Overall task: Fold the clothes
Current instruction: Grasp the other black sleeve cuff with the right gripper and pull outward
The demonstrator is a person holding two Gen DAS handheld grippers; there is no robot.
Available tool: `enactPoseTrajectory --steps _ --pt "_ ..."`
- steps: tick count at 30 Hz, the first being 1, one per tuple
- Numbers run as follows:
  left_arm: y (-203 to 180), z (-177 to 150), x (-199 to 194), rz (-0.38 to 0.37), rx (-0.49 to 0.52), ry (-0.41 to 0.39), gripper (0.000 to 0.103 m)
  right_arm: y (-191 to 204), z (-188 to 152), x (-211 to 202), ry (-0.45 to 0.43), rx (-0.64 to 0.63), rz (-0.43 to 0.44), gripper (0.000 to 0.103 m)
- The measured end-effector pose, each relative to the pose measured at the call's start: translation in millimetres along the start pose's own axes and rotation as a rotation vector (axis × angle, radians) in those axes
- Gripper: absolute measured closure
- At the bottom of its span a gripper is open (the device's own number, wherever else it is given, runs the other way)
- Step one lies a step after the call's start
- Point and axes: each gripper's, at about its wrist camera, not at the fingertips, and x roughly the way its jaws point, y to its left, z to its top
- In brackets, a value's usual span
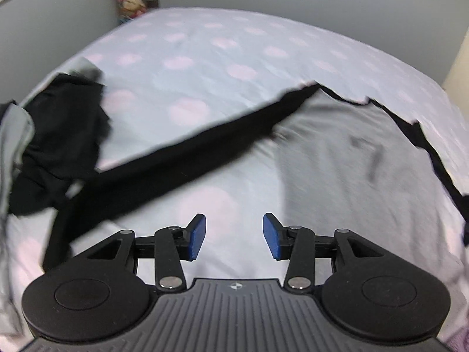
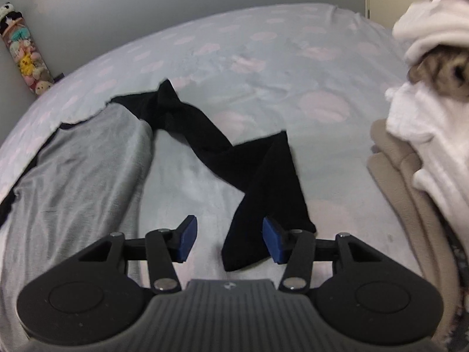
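- The grey shirt [image 1: 337, 158] with black sleeves lies spread flat on the bed [image 1: 205, 44]; it serves as the landmark here.
- The bed is covered by a pale blue sheet with pink blotches, and the shirt rests directly on it.
- In the left wrist view, the shirt's long black sleeve [image 1: 187, 158] stretches away from its body toward the lower left, lying flat on the sheet.
- A bunched black and grey garment [image 1: 58, 135] sits beyond the end of that sleeve, at the far left of the shirt.
- The left claw [image 1: 234, 234] hovers over bare sheet just beside the shirt's near left edge; its blue pads stand apart with nothing between them.
- In the right wrist view, the shirt's other black sleeve [image 2: 222, 152] runs from the shoulder in a zigzag and ends near the camera.
- The right claw [image 2: 229, 238] hangs over the cuff end of that sleeve, jaws apart; the cloth lies below the gap, nearer the right pad, and the pads do not press on it.
- A stack of folded beige and white clothes [image 2: 416, 152] sits well to the right of the shirt.
- Plush toys [image 2: 26, 58] stand at the wall, beyond the shirt's far left.
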Motion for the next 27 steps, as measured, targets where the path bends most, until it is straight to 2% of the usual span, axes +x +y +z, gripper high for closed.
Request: enactPoseTrajectory --steps 1,2,5,10,13,19,23,27 --pt "-5 -4 0 -0.007 0.0 0.008 0.062 -1 -1 7 0.014 -0.006 -0.026 0.053" --pt "-9 -7 -1 -0.01 0.002 0.014 0.062 -3 -2 10 0.019 -0.005 -0.047 0.069" --pt "-17 -16 -5 0.0 0.009 0.027 0.062 -12 0 7 0.006 0.03 -0.045 0.094" --pt "-20 -24 -10 0.004 0.001 0.044 0.062 -17 5 -39 -0.042 0.048 0.053 0.095" --pt "-22 -27 -11 -0.015 -0.011 0.052 0.062 -5 -3 -67 -0.028 -0.03 0.1 0.095" --pt "-34 -32 -17 -0.038 0.008 0.054 0.062 33 -43 -93 0.064 -0.231 0.192 0.095" --pt "-39 -34 -22 -0.044 0.016 0.05 0.062 50 -64 -87 0.113 -0.317 0.18 0.094" --pt "-38 -39 -25 -0.046 0.009 0.056 0.061 45 -61 -90 0.097 -0.283 0.213 0.08"
